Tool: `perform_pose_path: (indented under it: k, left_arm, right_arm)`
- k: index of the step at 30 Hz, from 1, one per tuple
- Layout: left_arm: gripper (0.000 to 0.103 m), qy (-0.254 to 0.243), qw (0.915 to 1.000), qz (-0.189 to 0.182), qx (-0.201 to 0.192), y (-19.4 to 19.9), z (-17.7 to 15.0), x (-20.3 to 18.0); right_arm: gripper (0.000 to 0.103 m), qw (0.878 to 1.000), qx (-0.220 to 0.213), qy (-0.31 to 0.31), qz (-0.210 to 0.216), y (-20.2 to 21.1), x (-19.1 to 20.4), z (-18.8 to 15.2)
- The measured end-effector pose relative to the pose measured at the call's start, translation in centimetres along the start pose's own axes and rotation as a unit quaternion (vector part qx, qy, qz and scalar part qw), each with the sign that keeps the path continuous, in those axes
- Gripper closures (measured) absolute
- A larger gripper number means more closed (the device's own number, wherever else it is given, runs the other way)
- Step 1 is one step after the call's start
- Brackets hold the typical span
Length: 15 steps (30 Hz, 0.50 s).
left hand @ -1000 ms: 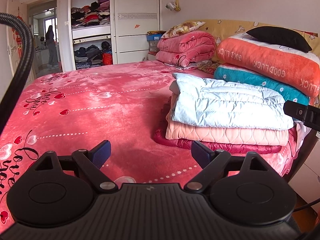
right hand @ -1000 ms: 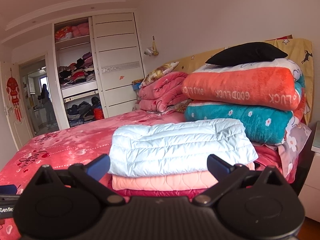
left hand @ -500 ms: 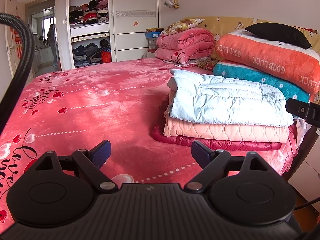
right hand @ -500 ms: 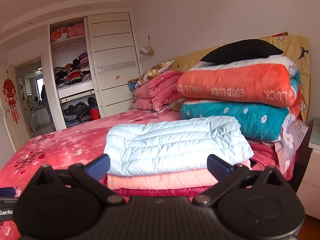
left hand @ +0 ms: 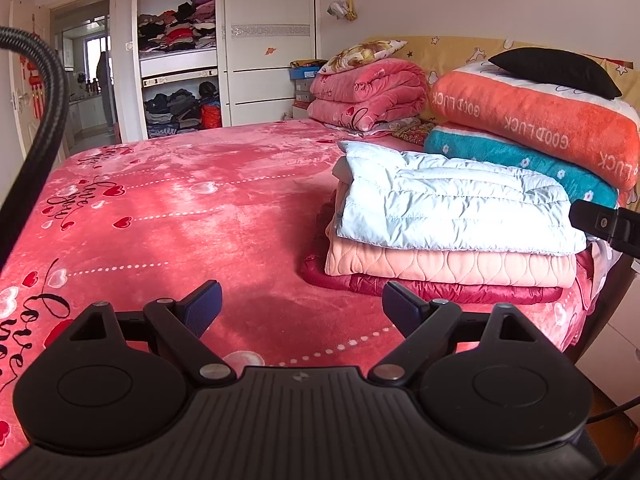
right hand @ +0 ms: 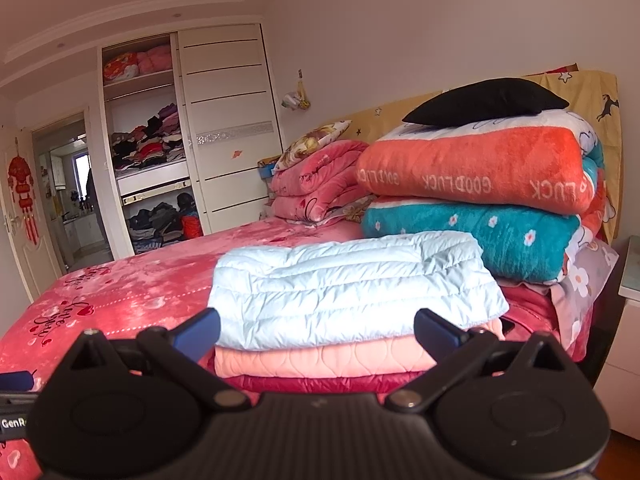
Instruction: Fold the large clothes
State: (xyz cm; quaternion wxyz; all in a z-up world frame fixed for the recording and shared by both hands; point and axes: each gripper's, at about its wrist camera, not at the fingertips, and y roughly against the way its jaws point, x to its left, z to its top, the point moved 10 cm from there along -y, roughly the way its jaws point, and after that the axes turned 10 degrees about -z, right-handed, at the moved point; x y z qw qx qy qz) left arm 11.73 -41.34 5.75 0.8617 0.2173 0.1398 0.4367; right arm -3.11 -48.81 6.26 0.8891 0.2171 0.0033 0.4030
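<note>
A folded pale blue quilted jacket (left hand: pixel 452 204) (right hand: pixel 348 288) tops a stack with a peach quilted piece (left hand: pixel 448 264) (right hand: pixel 320 360) and a dark red padded piece (left hand: pixel 452 290) (right hand: pixel 320 383) under it, at the bed's near right corner. My left gripper (left hand: pixel 301 307) hovers open above the pink bedspread (left hand: pixel 180 216), left of the stack, holding nothing. My right gripper (right hand: pixel 318 328) is open and empty, facing the stack's front edge from close by. Part of the right gripper (left hand: pixel 604 224) shows at the right edge of the left wrist view.
Folded orange and teal blankets (right hand: pixel 480 196) with a black pillow (right hand: pixel 484 102) sit by the headboard behind the stack. Pink folded blankets (left hand: pixel 368 96) lie further back. An open wardrobe (left hand: pixel 180 68) and a doorway with a person (left hand: pixel 105 80) stand beyond the bed. A white nightstand (right hand: pixel 628 320) is on the right.
Both grippers stayed open and empty. The views have drifted slightly, with the right gripper now a little lower and closer to the stack; the clothes have not moved.
</note>
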Motion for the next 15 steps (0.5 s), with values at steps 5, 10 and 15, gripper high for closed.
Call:
perform_pose_path:
  k: [5, 10, 15]
  left_arm:
    - [0.0, 0.012, 0.9999, -0.006, -0.004, -0.1, 0.0, 0.3]
    - [0.0, 0.022, 0.9996, -0.016, 0.001, -0.7, -0.4, 0.6]
    - [0.0, 0.06, 0.998, -0.017, 0.014, -2.1, -1.8, 2.9]
  right_arm:
    - [0.001, 1.0, 0.002, 0.0, 0.004, -0.2, 0.1, -0.1]
    - [0.001, 1.0, 0.005, 0.001, 0.011, -0.4, 0.4, -0.3]
    - [0.001, 1.0, 0.013, 0.007, 0.016, -1.1, 1.0, -0.8]
